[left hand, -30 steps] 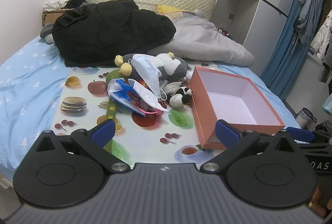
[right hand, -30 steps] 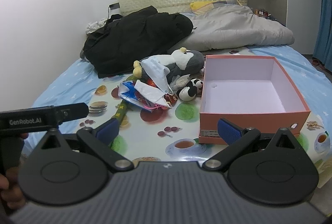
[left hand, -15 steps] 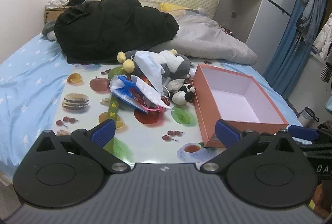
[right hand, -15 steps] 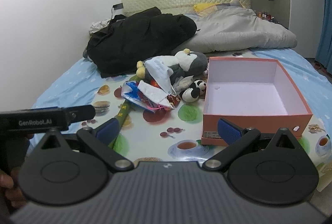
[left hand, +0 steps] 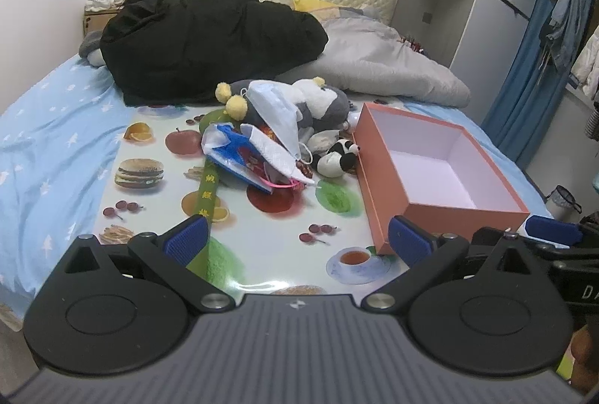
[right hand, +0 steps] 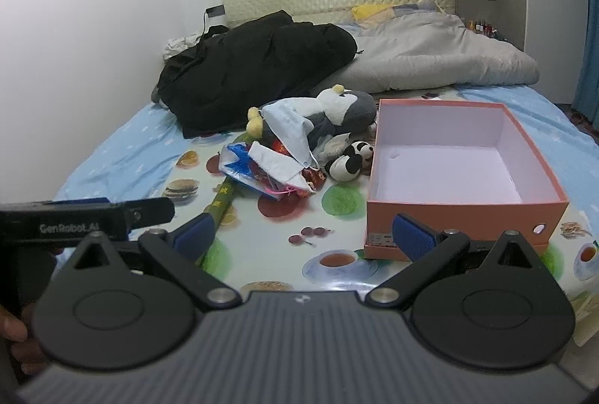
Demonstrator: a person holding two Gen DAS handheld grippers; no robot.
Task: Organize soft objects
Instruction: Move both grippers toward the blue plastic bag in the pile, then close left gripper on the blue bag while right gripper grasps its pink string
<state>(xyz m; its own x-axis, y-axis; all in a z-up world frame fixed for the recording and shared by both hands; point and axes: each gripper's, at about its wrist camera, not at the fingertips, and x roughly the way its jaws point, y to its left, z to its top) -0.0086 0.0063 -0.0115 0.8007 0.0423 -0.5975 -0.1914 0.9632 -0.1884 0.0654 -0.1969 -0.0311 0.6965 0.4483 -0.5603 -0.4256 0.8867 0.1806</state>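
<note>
A heap of soft things lies mid-bed on a fruit-print mat (left hand: 262, 228): a grey-and-white plush penguin (left hand: 322, 101) (right hand: 348, 106), a pale blue face mask (left hand: 277, 112) (right hand: 290, 127), a small panda plush (left hand: 337, 159) (right hand: 348, 162), a blue-and-white bag (left hand: 232, 153) (right hand: 239, 164) and a green stick (left hand: 207, 187). An open orange box (left hand: 441, 161) (right hand: 449, 157) stands empty to the right of the heap. My left gripper (left hand: 297, 241) is open, near the mat's front edge. My right gripper (right hand: 303, 235) is open too, just in front of the box.
A black jacket (left hand: 209, 33) and a grey duvet (left hand: 385, 63) are piled toward the headboard. Blue sheet (left hand: 48, 142) lies left of the mat. A wardrobe and blue curtain (left hand: 531, 67) stand to the right of the bed.
Both grippers have drawn back a little from the bed, so the heap and the box look slightly smaller and farther. Nothing on the mat has moved.
</note>
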